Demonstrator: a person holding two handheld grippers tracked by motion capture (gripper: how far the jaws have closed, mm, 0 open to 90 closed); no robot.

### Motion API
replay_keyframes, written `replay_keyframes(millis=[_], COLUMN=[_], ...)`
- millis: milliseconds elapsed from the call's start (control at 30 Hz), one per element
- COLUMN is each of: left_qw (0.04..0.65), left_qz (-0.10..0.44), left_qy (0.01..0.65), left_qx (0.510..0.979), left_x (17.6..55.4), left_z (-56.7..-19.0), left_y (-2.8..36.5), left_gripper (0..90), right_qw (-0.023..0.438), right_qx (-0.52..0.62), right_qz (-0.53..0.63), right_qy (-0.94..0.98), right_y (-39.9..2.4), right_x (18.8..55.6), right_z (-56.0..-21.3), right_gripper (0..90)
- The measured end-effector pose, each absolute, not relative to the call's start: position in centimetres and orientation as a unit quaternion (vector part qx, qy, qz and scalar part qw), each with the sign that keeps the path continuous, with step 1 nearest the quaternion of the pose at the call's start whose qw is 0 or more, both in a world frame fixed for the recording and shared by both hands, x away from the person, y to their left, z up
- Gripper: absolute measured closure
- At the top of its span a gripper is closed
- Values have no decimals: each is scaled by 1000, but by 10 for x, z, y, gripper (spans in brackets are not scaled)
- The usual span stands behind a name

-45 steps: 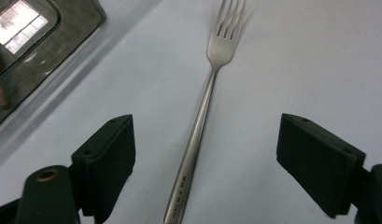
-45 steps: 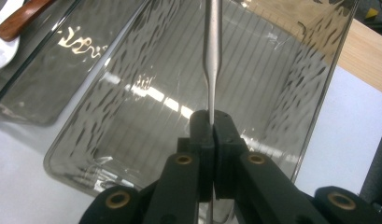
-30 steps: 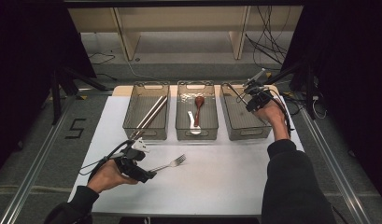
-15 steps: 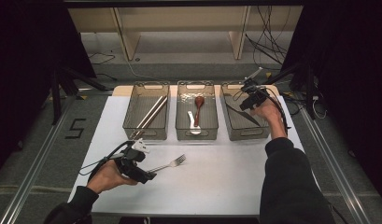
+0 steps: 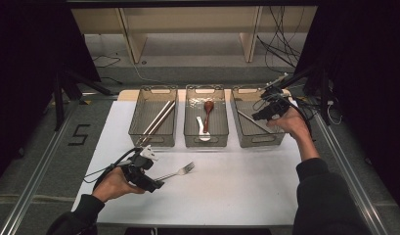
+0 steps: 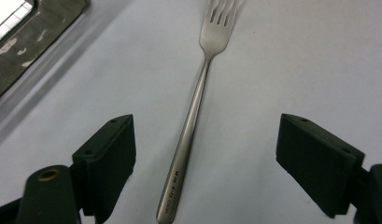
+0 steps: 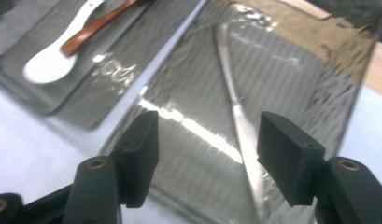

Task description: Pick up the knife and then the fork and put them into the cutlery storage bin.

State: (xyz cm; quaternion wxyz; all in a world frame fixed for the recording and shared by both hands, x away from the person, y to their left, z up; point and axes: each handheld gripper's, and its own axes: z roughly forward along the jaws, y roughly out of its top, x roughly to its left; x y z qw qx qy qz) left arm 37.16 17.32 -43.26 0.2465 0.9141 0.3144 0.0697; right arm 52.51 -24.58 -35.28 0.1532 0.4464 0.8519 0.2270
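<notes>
Cutlery sorting into bins judged under way. Fork (image 6: 194, 112) lies flat on white table (image 5: 236, 191), handle end between spread jaws of left gripper (image 5: 146, 178), pads not touching it (grasp not yet made). Right gripper (image 7: 207, 158) held over right bin (image 5: 246, 139); jaws have just been opening, nothing between them, slim metal utensil (image 7: 237, 116) lying on bin floor below. Next move judged: left jaws to be closed on fork handle, fork lifted level, carried to bin.

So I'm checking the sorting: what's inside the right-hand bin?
Right-hand bin: one slim metal utensil lies on its floor, its end too blurred to identify. The right hand-held gripper covers the far corner.
</notes>
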Motion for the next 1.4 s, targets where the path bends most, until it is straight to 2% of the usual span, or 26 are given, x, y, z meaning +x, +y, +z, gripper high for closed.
replay_keyframes(millis=[167, 600, 833, 1133, 1400], left_qw=[240, 210, 174, 148, 148], left_qz=[66, 66, 57, 49, 42], left_qy=[315, 309, 302, 295, 289], left_qx=[916, 925, 936, 943, 945], left_x=[373, 376, 379, 385, 388], left_z=[-434, -435, -441, -450, -455], left_y=[175, 175, 175, 171, 169], left_gripper=[190, 216, 274, 415, 473], right_qw=[131, 111, 105, 104, 94], right_qx=[423, 362, 346, 325, 323], right_qz=[244, 283, 285, 282, 273], right_qy=[863, 881, 888, 897, 901], right_y=[-240, -225, -218, -211, -213], right_x=[502, 432, 409, 390, 375], right_z=[-358, -368, -376, -385, -397], right_gripper=[340, 326, 316, 314, 309])
